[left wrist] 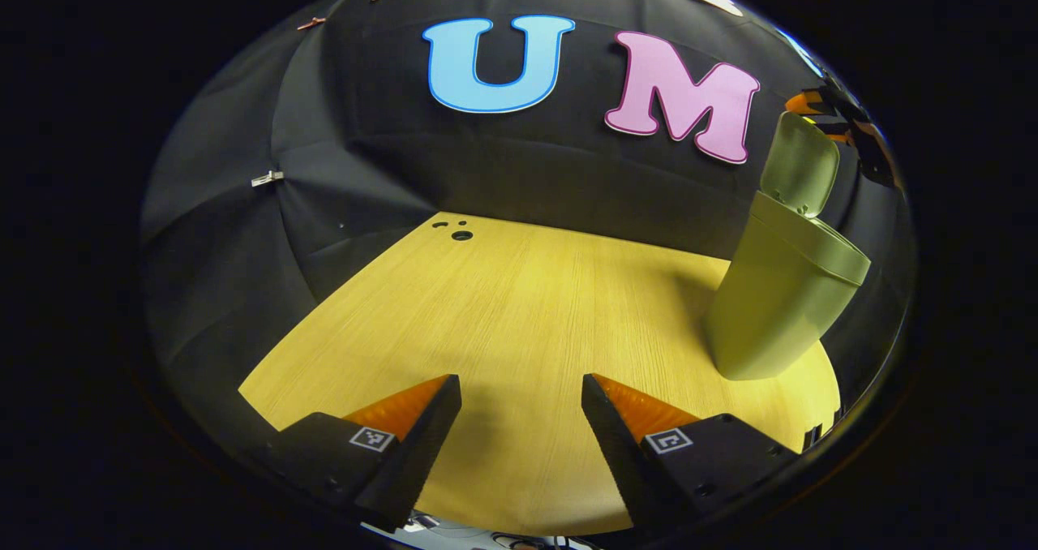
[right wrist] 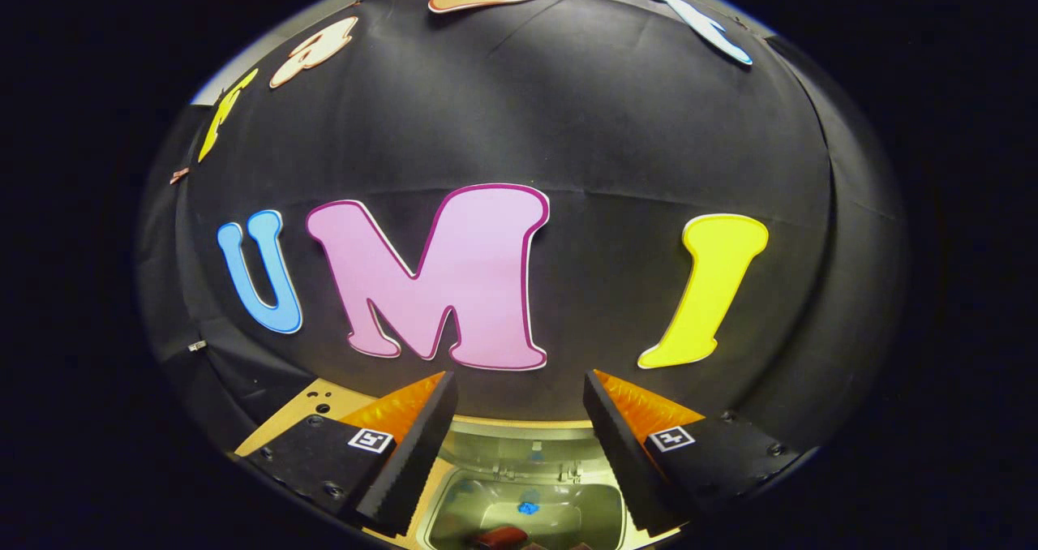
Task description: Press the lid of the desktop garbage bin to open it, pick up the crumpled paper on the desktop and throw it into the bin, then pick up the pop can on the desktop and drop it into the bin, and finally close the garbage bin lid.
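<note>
The olive-green garbage bin [left wrist: 782, 298] stands on the right side of the wooden table [left wrist: 503, 307], its lid [left wrist: 799, 165] raised upright. My left gripper [left wrist: 521, 384] hovers open over bare tabletop, left of the bin and well apart from it. Above the lid I can make out part of my right gripper [left wrist: 843, 124]. In the right gripper view, my right gripper [right wrist: 519, 380] is open and empty, directly over the bin's open mouth [right wrist: 454, 526]. Inside lie a red object [right wrist: 500, 536], apparently the pop can, and a small blue scrap [right wrist: 529, 504]. The lid's inner face [right wrist: 519, 443] rises behind.
Black cloth walls close the table at the back and left. A few small round holes [left wrist: 461, 234] mark the tabletop near the back wall. A strip of wooden tabletop [right wrist: 300, 408] lies left of the bin in the right gripper view.
</note>
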A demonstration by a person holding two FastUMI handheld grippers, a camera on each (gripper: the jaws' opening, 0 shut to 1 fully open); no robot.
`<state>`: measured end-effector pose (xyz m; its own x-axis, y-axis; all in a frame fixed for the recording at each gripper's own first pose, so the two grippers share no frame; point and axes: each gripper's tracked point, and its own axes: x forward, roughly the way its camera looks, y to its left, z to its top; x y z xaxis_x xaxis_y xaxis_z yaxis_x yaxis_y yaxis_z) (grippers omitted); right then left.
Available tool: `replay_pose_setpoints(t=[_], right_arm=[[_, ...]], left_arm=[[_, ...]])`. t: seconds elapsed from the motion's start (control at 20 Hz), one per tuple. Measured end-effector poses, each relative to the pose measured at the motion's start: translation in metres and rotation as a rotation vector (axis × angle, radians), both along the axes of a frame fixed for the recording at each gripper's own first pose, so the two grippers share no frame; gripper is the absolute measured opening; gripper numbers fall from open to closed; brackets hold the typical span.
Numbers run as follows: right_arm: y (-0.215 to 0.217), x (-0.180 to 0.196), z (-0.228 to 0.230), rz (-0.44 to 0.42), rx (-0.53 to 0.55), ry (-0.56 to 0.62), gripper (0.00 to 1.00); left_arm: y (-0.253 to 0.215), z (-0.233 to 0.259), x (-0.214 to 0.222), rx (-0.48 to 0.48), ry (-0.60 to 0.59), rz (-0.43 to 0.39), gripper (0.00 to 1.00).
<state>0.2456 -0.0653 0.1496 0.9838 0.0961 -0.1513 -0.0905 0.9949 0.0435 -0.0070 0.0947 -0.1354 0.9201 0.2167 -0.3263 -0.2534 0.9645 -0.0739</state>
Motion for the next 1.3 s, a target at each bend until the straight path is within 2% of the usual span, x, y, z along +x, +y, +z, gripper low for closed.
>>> replay_pose_setpoints(t=[0.25, 0.5, 0.65, 0.8, 1.1, 1.3], right_arm=[[-0.001, -0.046, -0.022, 0.004, 0.015, 0.001, 0.98], [-0.008, -0.089, -0.062, -0.01, -0.016, 0.009, 0.98], [-0.01, -0.107, -0.088, -0.015, 0.019, 0.044, 0.98], [-0.016, -0.117, -0.115, -0.025, 0.019, 0.076, 0.98], [-0.018, -0.126, -0.154, -0.03, 0.001, 0.136, 0.98], [-0.015, -0.128, -0.171, -0.036, -0.005, 0.167, 1.0]], left_arm=[[-0.014, -0.007, 0.003, 0.013, 0.006, -0.053, 0.96], [-0.03, -0.014, 0.003, 0.024, 0.017, -0.099, 0.96], [-0.036, -0.023, 0.002, 0.049, 0.045, -0.125, 0.96], [-0.036, -0.02, 0.004, 0.078, 0.039, -0.121, 0.96], [-0.041, -0.026, 0.008, 0.013, 0.048, -0.107, 0.96], [-0.042, -0.025, 0.005, 0.024, 0.061, -0.108, 0.96]])
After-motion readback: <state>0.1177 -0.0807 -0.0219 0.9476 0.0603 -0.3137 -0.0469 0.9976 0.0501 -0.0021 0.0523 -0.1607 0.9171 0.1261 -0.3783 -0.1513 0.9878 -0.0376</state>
